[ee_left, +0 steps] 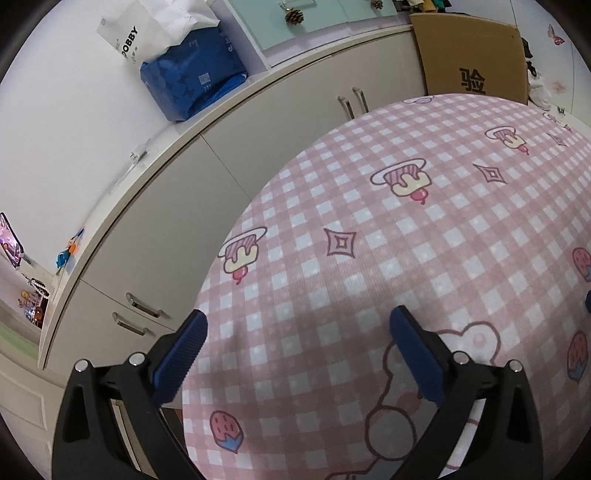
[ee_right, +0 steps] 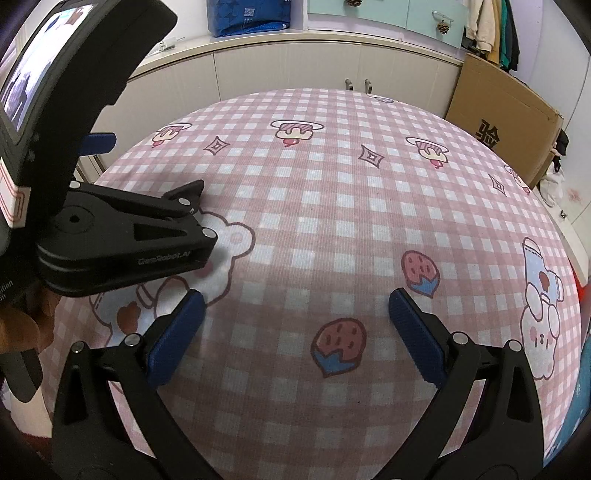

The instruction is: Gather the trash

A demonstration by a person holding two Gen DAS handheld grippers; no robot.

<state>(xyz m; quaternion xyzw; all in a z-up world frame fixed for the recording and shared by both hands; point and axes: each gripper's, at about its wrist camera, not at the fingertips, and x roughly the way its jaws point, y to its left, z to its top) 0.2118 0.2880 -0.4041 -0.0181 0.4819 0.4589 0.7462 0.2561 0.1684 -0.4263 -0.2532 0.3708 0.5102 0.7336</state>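
No trash shows in either view, so can't tell where it is. Left gripper (ee_left: 298,334) w/ fingers spread wide, nothing btwn them, over the pink checked tablecloth (ee_left: 424,229). Right gripper (ee_right: 296,315) also spread wide and holding nothing; a strawberry print on the cloth lies just below the gap, twd the right finger.

In the right wrist view the left gripper's body sits left of and beyond the left finger, low over the cloth, its screen up in the top-left corner.

Beyond both sets of fingers, past the table's far edge: white cabinets (ee_left: 229,122) w/ metal handles. Blue package (ee_left: 192,77) on the counter, far left of the left fingers, a white bag (ee_left: 155,26) next to it. Cardboard box (ee_left: 469,51) leans on the cabinets far right. Pinecone (ee_left: 294,16) hangs on the pale green cupboard above. Clothes (ee_right: 491,26) hang at far right in the right wrist view.
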